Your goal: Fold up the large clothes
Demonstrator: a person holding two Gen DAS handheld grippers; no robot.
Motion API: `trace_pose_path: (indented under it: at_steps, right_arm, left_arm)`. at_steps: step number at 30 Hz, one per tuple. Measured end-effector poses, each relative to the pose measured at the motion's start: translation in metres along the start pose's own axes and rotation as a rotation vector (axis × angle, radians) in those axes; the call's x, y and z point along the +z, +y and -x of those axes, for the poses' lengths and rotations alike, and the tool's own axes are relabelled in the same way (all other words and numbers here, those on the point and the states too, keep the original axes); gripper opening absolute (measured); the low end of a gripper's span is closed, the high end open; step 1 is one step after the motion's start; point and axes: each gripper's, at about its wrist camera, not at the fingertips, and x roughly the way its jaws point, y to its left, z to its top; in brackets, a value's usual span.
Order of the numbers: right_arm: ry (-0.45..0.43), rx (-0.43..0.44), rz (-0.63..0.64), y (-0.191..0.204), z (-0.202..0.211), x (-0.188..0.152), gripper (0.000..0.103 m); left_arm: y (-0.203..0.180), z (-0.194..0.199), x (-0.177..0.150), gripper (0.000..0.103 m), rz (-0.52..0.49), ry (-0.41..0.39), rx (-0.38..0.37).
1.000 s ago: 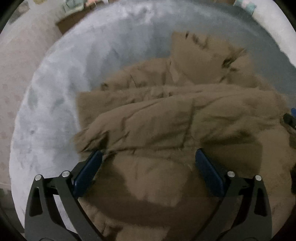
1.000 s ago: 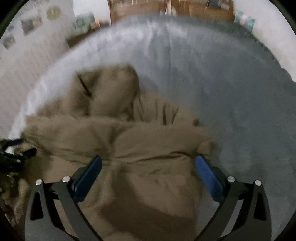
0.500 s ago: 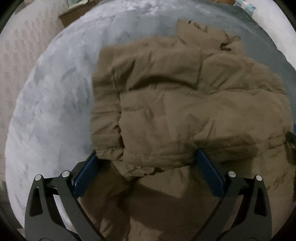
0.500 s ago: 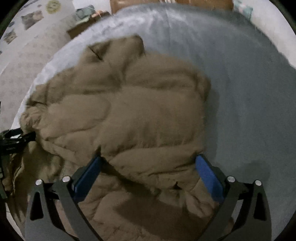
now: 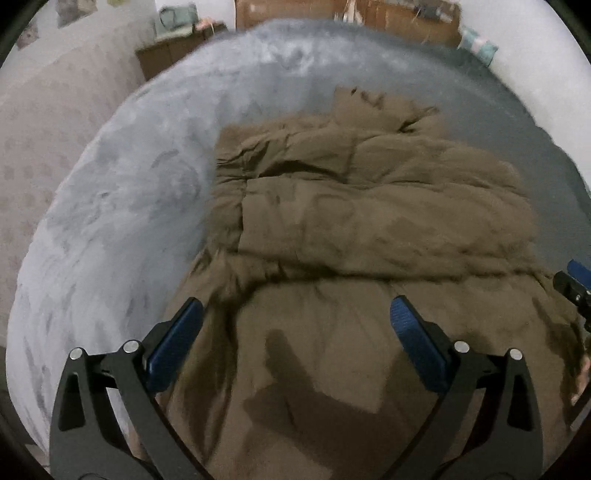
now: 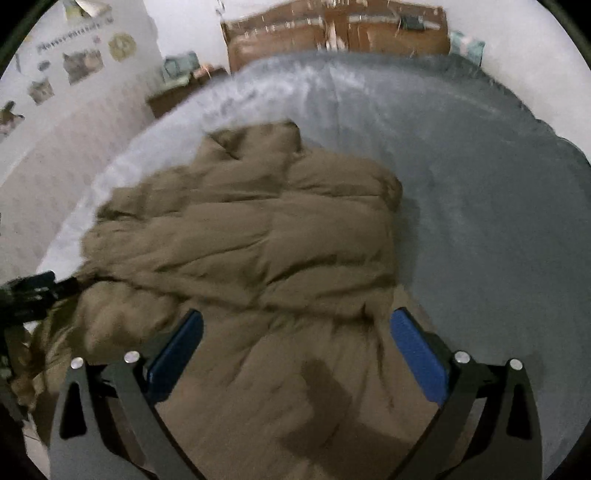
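From my feeds, the brown padded coat (image 5: 369, 229) lies on the bed (image 5: 122, 206), spread over its grey-blue plush cover, nearer the foot end and roughly central across it. It looks like a quilted, puffy garment in a dull olive-brown, with soft stitched panels and many shallow creases. Its far portion is doubled back over the near portion, so a thick rolled edge runs across the coat from side to side; past that, a crumpled end with small dark marks points toward the headboard (image 6: 332, 33). In the right wrist view the same coat (image 6: 258, 240) shows a rounded, bulging right edge against the bare cover (image 6: 480, 203), and a folded flap at its far end. My left hand-held gripper (image 5: 295, 325) hovers over the near layer with its blue pads (image 5: 177, 343) spread wide, nothing between them. My right hand-held gripper (image 6: 295, 332) is likewise spread wide above the near fabric, empty. Both views are slightly blurred. Each gripper is visible at the edge of the other's view.
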Motion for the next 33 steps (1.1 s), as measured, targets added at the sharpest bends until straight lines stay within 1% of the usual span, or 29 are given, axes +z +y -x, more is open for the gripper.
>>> trace_pose_path:
  at_steps: [1,2,3,4,5,8,9,11,14,17,21,26,29,31,33]
  right_arm:
    - [-0.025,0.005,0.001,0.003,0.015,-0.011,0.101]
    - [-0.042,0.005,0.008,0.006,0.024,-0.019,0.101]
    - [-0.056,-0.001,0.018,0.009,0.034,-0.027,0.101]
    - [-0.066,-0.012,0.025,0.010,0.042,-0.034,0.101]
    - [-0.077,-0.014,0.025,0.011,0.048,-0.039,0.101]
    - [-0.096,0.006,-0.006,0.003,0.063,-0.057,0.101]
    - [-0.087,-0.006,-0.015,0.000,0.066,-0.062,0.101]
    - [-0.084,-0.054,-0.015,-0.003,0.070,-0.069,0.101]
    - [-0.105,-0.091,0.006,-0.005,0.084,-0.084,0.101]
    - [-0.146,-0.109,0.021,-0.004,0.102,-0.099,0.101]
    - [-0.186,-0.122,0.017,-0.009,0.118,-0.112,0.101]
    - [-0.188,-0.109,-0.023,-0.018,0.130,-0.132,0.101]
    - [-0.184,-0.115,-0.023,-0.018,0.133,-0.140,0.101]
    - [-0.185,-0.119,-0.020,-0.018,0.136,-0.144,0.101]
    - [-0.184,-0.124,-0.021,-0.019,0.138,-0.149,0.101]
  left_arm:
    - [-0.009,0.010,-0.010,0.100,-0.005,-0.019,0.006]
    - [-0.008,0.023,-0.022,0.100,-0.008,-0.041,0.013]
    - [-0.007,0.027,-0.026,0.100,-0.008,-0.051,0.015]
    - [-0.007,0.036,-0.038,0.100,0.000,-0.059,0.009]
    - [-0.013,0.038,-0.046,0.100,0.009,-0.062,-0.003]
    - [0.000,0.062,-0.063,0.100,0.032,-0.063,-0.066]
    - [0.004,0.071,-0.070,0.100,0.032,-0.064,-0.067]
    - [0.008,0.080,-0.082,0.100,0.037,-0.062,-0.041]
    - [0.033,0.095,-0.097,0.100,0.073,-0.070,-0.061]
    - [0.047,0.105,-0.108,0.100,0.103,-0.085,-0.070]
    - [0.064,0.117,-0.126,0.100,0.111,-0.088,-0.066]
    - [0.071,0.120,-0.151,0.100,0.111,-0.069,-0.034]
    - [0.073,0.123,-0.163,0.100,0.105,-0.066,-0.017]
    - [0.074,0.127,-0.171,0.100,0.097,-0.069,-0.030]
    - [0.075,0.128,-0.180,0.100,0.083,-0.062,-0.066]
